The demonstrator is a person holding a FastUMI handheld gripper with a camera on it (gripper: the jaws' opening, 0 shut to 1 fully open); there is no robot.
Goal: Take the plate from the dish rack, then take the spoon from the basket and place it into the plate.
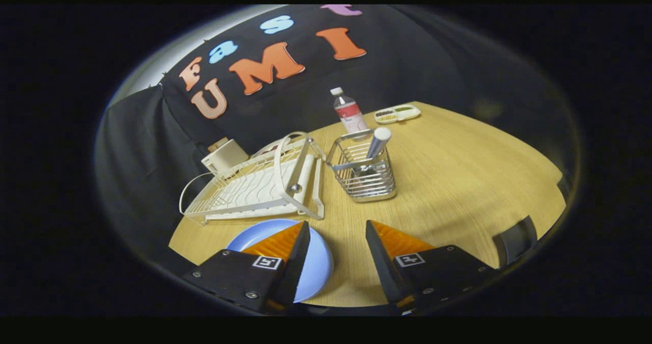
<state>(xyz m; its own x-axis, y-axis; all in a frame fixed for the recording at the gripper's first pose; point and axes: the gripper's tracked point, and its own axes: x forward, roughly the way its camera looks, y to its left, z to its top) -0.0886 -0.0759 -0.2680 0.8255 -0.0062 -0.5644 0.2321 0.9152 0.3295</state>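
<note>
tongs-mounted, tilted, looking down over table (458, 181)

We saw the blue plate (318, 265) only in part, one of the spread fingers (285, 247) covering much of it. In the wire basket (364, 173) a handle (378, 141) stood up, its lower end lost among the wires, so we could not tell what it was. The small tray (397, 113) behind the bottle (349, 112) was too small to tell its contents.
</note>
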